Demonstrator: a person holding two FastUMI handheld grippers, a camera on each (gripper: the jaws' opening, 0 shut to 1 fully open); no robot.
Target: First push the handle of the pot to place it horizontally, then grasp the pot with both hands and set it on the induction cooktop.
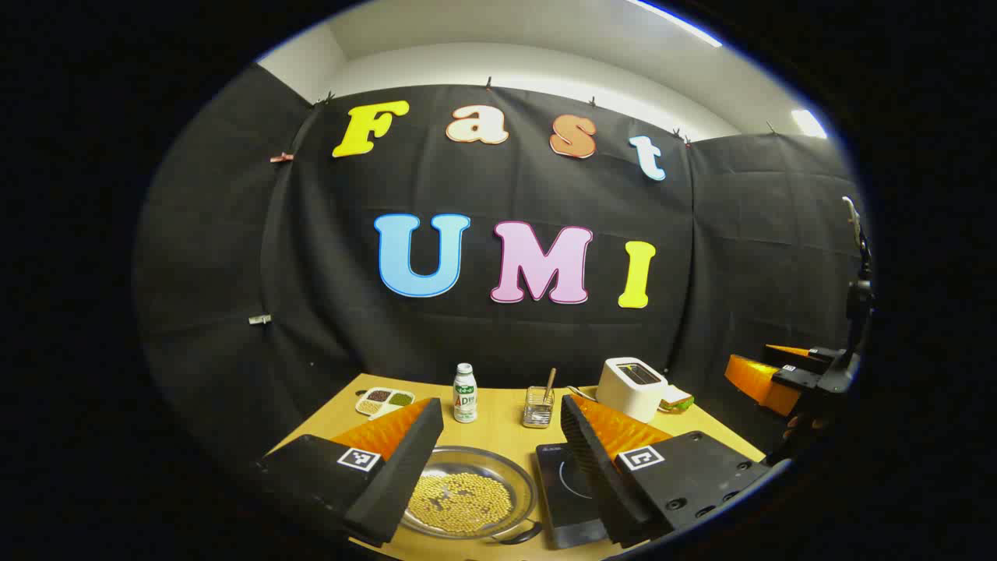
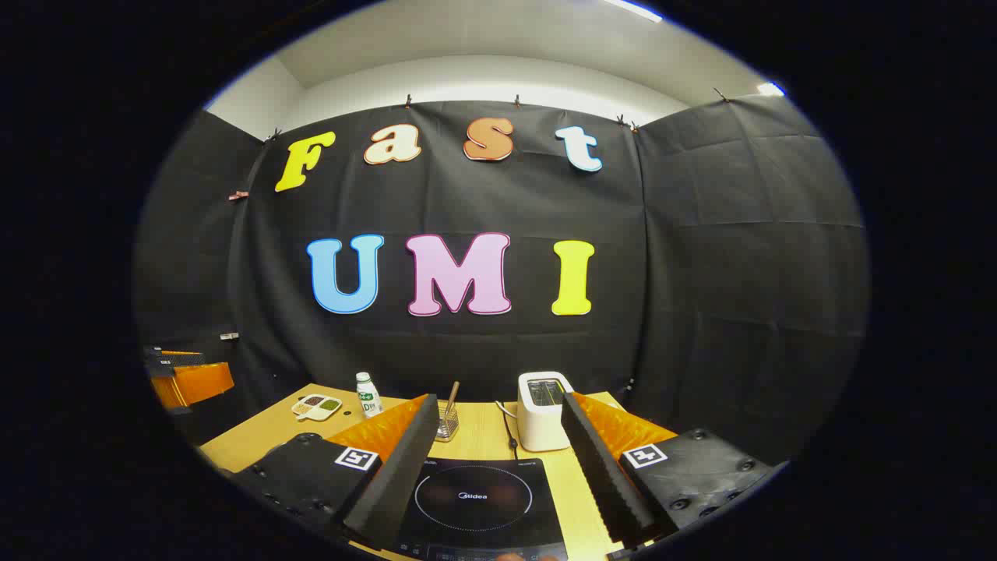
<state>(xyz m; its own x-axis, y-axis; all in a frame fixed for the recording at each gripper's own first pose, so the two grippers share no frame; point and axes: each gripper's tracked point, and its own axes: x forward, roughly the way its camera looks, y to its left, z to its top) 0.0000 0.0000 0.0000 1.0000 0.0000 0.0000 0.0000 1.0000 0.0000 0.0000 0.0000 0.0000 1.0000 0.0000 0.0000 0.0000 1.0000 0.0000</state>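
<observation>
Both hand-held grippers hang released above the desk [image 1: 498, 421]: the left hand-held gripper [image 1: 498, 460] over the pot [image 1: 467, 492] of yellow beans, the right hand-held gripper [image 2: 498, 460] over the induction cooktop [image 2: 475, 499] just beside it. The pot's handle [image 1: 520, 534] is short and low, so a push may slip off. If the pot tilts during the lift, beans could spill.

Pot [image 1: 466, 492] handle tip hidden below.

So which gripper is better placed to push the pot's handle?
Left. The left gripper hangs open directly over the pot, handle near its fingers. The right gripper faces the cooktop instead.
</observation>
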